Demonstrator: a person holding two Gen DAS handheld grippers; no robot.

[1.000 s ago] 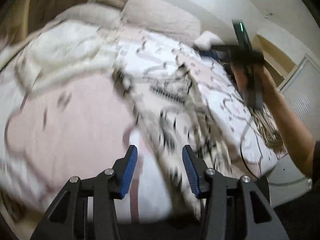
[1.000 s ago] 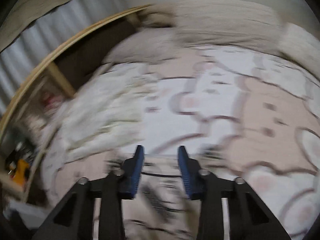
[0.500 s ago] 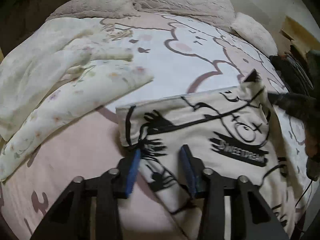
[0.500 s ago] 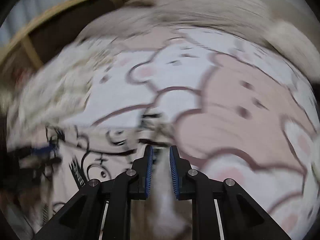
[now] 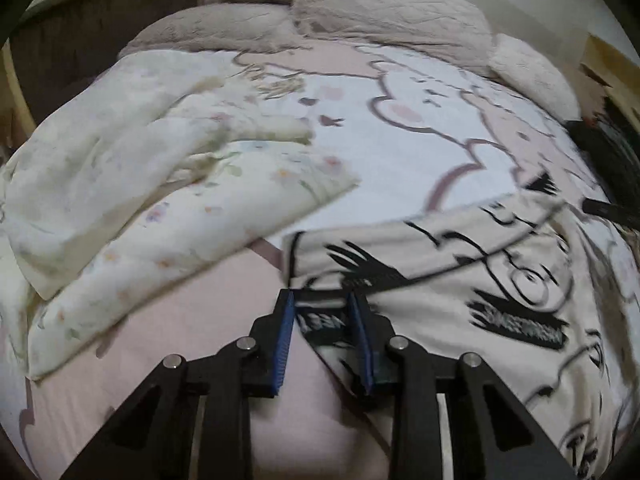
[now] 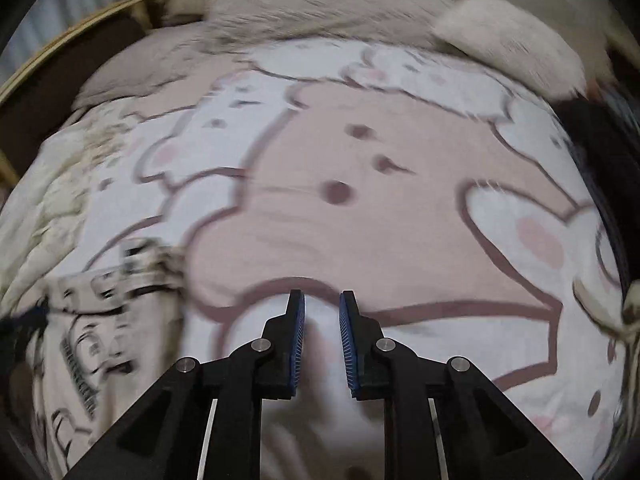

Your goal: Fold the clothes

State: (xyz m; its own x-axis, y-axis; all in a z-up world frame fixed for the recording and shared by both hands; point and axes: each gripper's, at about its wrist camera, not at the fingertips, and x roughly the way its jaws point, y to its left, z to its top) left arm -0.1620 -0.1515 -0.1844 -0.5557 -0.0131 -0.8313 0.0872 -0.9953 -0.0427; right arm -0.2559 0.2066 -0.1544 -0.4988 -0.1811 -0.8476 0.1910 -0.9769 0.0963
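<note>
The left gripper [image 5: 322,312] is pointing steeply down over the near edge of the bed [image 5: 192,320]. Its 2 blue-padded jaws have just been closing, and a fold of the cream printed garment [image 5: 460,280] is sitting between them. The pads look close to the cloth on both sides, but I cannot tell whether they are already pinching it.

The garment is lying spread on the near right part of the bed, its left edge reaching the left gripper. It is carrying black line drawings and a black band of lettering; the letters are blurred and mirrored, so the word is not readable.

The right gripper [image 6: 322,312] is also tilting steeply down, over the pink and white cartoon-bear bedspread [image 6: 360,220] near the bed's front edge. Its jaws are standing a narrow gap apart with only the bedspread showing between them, gripping nothing. In the right wrist view the garment [image 6: 92,320] is lying off to the left, well blurred.

A pale floral blanket [image 5: 140,184] is lying bunched along the bed's left side, and beige pillows [image 5: 384,8] are lining the far edge.
</note>
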